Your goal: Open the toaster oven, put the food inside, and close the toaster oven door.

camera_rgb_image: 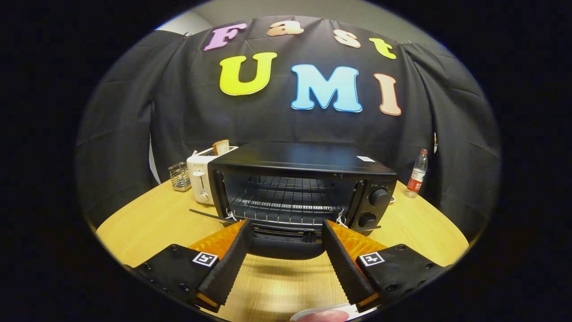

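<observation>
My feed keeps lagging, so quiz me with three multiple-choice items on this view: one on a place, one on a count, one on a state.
1. Where does the white toaster stand?
A. beside the oven, on the side away from its knobs
B. on top of the oven
C. next to the bottle

2. How many knobs show on the oven's front?
A. one
B. two
C. four

3. How is the oven door?
A. shut
B. taken off
C. folded down open

Answers:
1 A: the toaster sits against the oven, opposite the knobs; the bottle stands past the knob side.
2 B: one knob above the other.
3 C: the door lies open between the open claw's fingertips; the rack is bare.
</observation>
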Demonstrator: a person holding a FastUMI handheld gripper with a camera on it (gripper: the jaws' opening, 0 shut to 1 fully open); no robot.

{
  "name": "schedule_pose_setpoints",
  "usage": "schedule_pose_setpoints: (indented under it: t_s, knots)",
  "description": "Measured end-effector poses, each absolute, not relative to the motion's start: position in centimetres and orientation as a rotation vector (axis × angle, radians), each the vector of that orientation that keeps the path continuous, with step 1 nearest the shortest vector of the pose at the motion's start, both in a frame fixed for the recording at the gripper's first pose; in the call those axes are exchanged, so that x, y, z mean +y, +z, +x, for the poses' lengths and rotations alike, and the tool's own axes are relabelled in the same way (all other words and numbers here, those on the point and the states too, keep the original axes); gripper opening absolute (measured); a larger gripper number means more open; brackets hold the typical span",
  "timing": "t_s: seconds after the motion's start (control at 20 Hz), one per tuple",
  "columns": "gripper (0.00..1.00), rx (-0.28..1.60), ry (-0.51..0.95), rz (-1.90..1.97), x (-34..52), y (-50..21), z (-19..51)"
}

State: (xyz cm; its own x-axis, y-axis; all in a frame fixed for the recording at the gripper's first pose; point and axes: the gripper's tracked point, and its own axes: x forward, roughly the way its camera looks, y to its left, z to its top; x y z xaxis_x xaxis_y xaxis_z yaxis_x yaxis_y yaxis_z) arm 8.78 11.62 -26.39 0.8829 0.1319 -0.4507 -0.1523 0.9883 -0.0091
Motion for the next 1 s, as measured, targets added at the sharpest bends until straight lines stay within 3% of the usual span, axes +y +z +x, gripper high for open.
schedule_pose_setpoints:
  t_s: [0.45,1.0]
  knots:
    - [0.98,0.638,0.176,-0.115,11.8,-31.9,3.5]
    - [0.97,0.73,0.291,0.028,9.8,-27.6,-2.1]
